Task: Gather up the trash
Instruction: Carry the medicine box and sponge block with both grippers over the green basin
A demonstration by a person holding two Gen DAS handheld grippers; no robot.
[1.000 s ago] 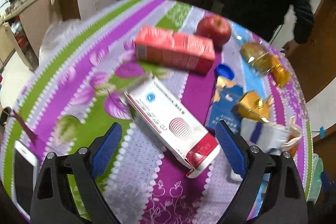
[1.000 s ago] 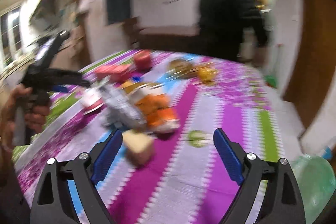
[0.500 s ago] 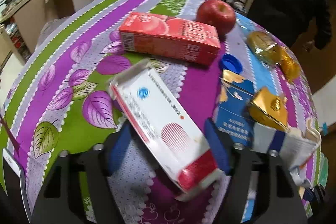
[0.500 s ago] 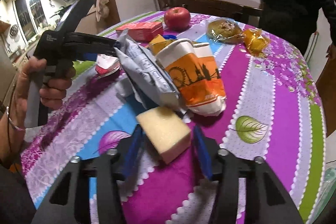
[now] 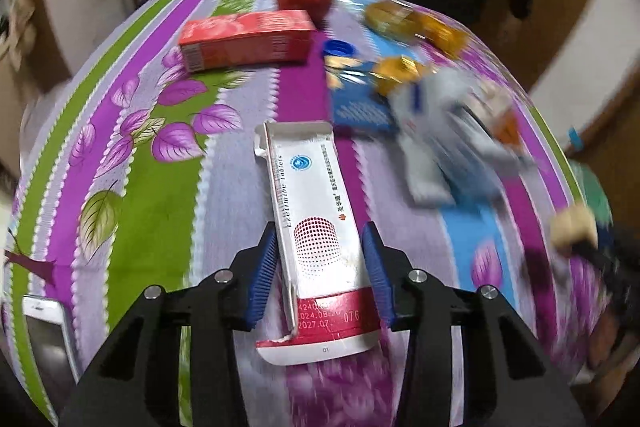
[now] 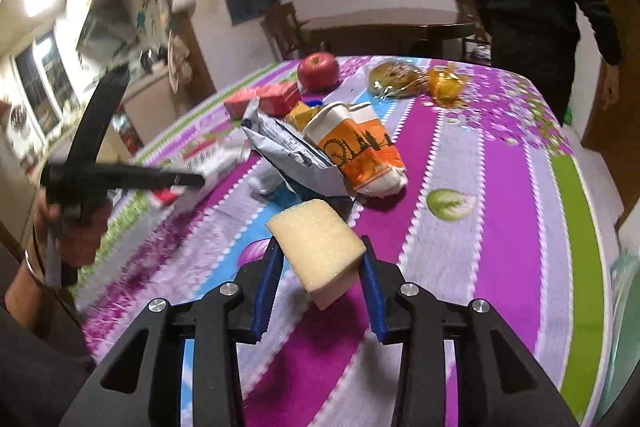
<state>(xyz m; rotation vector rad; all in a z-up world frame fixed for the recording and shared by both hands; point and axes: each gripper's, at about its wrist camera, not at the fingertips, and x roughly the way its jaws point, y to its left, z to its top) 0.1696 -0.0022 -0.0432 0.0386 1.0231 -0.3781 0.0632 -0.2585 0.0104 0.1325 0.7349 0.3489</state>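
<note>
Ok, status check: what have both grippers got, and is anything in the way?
Left gripper just closed on white tablet box. Right gripper just closed on yellow sponge, lifted. Wrapper pile just ahead, not blocking.

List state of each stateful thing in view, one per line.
left gripper: jaws just closing, shut on the tablet box
tablet box: end flaps open, gripped
right gripper: jaws just closing, shut on the sponge
sponge: gripped, corner tilted down
paper cup: on its side, crumpled
red carton: lying flat
blue cap: loose on the tablecloth
apple: whole
</note>
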